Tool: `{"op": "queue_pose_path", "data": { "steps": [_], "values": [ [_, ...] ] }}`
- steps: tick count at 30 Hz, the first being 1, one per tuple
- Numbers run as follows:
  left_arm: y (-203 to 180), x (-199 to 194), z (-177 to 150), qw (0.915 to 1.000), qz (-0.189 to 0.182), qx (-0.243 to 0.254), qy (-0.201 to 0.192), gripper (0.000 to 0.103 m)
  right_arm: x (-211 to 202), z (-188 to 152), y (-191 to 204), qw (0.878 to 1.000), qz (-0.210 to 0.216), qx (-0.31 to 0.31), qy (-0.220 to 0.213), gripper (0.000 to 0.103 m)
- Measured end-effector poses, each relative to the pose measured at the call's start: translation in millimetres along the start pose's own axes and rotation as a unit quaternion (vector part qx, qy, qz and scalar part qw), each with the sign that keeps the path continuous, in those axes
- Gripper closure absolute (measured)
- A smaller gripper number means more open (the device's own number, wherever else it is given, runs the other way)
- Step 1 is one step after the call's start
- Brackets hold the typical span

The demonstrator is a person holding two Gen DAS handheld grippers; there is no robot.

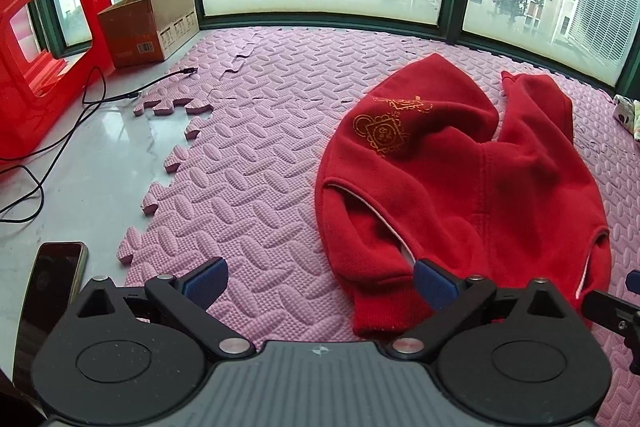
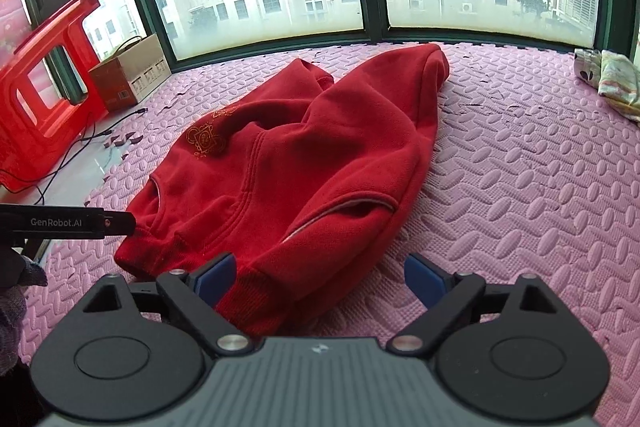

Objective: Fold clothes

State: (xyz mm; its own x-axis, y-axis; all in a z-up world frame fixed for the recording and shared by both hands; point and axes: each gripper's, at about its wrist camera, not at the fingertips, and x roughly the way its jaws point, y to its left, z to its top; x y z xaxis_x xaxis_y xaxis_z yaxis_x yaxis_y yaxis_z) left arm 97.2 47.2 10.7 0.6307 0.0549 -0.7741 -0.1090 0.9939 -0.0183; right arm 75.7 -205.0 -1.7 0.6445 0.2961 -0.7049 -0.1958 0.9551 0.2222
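A red hooded sweatshirt [image 1: 460, 179] with a gold emblem lies crumpled on the pink foam mat [image 1: 260, 155]; it also shows in the right wrist view [image 2: 304, 167]. My left gripper [image 1: 320, 285] is open and empty, low at the garment's near left hem, its right pad beside the ribbed cuff. My right gripper [image 2: 320, 279] is open and empty at the near right hem, its left pad against the ribbed edge. The left gripper's body [image 2: 68, 223] shows at the left of the right wrist view.
A red plastic stool [image 1: 48, 39] and a cardboard box [image 1: 148, 23] stand at the far left by the window. Black cables [image 1: 80, 115] and a phone [image 1: 52, 287] lie on the bare floor. Folded patterned cloth [image 2: 612, 83] sits at the far right.
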Motion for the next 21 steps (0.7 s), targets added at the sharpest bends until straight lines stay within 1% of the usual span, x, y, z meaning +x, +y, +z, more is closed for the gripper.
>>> {"op": "queue_pose_path", "data": {
  "steps": [1, 2, 3, 4, 6, 7, 8, 9, 10, 12, 13, 15, 18, 21],
  "values": [
    [2, 4, 2, 1.0, 0.0, -0.005, 0.004, 0.007, 2, 3, -3, 1.0, 0.003, 0.007, 0.002, 0.013],
    [4, 7, 3, 0.9999, -0.003, -0.008, 0.006, 0.011, 5, 5, -5, 1.0, 0.007, 0.016, 0.006, 0.014],
    [5, 10, 4, 0.9999, -0.008, -0.01, 0.008, 0.016, 8, 6, -7, 1.0, 0.014, 0.023, 0.011, 0.017],
    [6, 13, 5, 0.9998, -0.015, -0.012, 0.01, 0.02, 10, 7, -8, 0.999, 0.018, 0.027, 0.014, 0.019],
    [6, 18, 5, 0.9994, -0.026, -0.014, 0.02, 0.032, 17, 8, -10, 0.999, 0.028, 0.039, 0.026, 0.022],
    [6, 21, 5, 0.9991, -0.033, -0.015, 0.024, 0.034, 19, 8, -11, 0.998, 0.031, 0.044, 0.029, 0.024],
    [6, 23, 4, 0.9986, -0.04, -0.016, 0.029, 0.042, 22, 8, -11, 0.998, 0.033, 0.049, 0.032, 0.029],
    [5, 25, 4, 0.9981, -0.047, -0.017, 0.034, 0.051, 23, 8, -11, 0.997, 0.037, 0.053, 0.033, 0.032],
    [5, 27, 3, 0.9975, -0.056, -0.02, 0.038, 0.056, 24, 8, -11, 0.997, 0.041, 0.056, 0.035, 0.033],
    [5, 26, 3, 0.9964, -0.072, -0.023, 0.039, 0.075, 24, 7, -12, 0.996, 0.05, 0.059, 0.036, 0.04],
    [5, 25, 2, 0.9958, -0.079, -0.024, 0.039, 0.079, 24, 7, -12, 0.996, 0.055, 0.061, 0.036, 0.044],
    [4, 22, 2, 0.9948, -0.091, -0.025, 0.038, 0.086, 22, 6, -13, 0.995, 0.065, 0.065, 0.035, 0.062],
    [5, 15, 0, 0.9931, -0.107, -0.028, 0.04, 0.09, 15, 5, -14, 0.995, 0.076, 0.066, 0.028, 0.073],
    [9, 5, -4, 0.9906, -0.125, -0.033, 0.043, 0.092, 5, 3, -17, 0.994, 0.084, 0.064, 0.021, 0.078]
  ]
}}
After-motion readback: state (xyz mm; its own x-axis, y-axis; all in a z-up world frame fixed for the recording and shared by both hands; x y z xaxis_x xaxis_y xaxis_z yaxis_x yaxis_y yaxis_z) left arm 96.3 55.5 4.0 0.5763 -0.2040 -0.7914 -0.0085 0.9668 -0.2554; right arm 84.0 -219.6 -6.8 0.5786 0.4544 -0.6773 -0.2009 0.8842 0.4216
